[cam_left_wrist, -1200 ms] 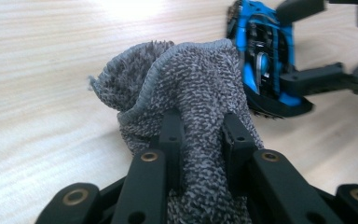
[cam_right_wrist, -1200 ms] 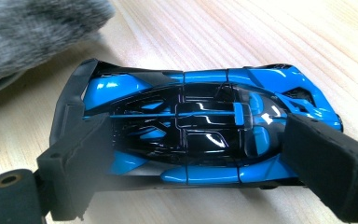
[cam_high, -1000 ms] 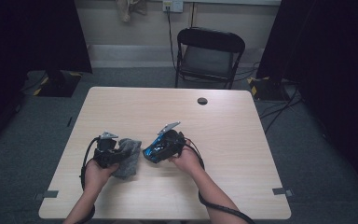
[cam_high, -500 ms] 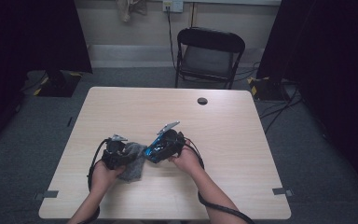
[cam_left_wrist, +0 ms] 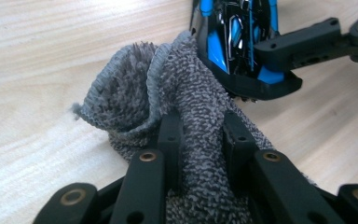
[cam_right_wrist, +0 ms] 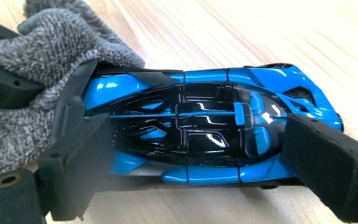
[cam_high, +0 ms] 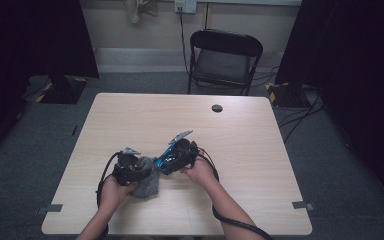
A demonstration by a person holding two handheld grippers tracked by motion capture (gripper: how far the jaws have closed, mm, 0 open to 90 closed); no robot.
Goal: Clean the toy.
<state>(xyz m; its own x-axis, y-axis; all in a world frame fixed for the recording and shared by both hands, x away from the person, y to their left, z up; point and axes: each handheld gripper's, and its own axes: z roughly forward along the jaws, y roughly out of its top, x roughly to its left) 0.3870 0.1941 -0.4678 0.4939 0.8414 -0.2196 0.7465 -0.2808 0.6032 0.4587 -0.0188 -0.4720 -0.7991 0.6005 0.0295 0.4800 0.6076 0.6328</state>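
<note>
A blue and black toy car is clamped end to end between the jaws of my right gripper, just above the wooden table. My left gripper is shut on a bunched grey terry cloth, whose folded top touches one end of the car. In the high view the left gripper and the cloth sit close to the left of the car and the right gripper, near the table's front middle. Both are held in a person's hands.
A small black round disc lies toward the table's far edge. A black folding chair stands behind the table. Cables trail on the floor at the right and from both grippers off the table's front edge.
My left gripper has carried the cloth to the right, up against the car. The right gripper and the car have stayed in place.
</note>
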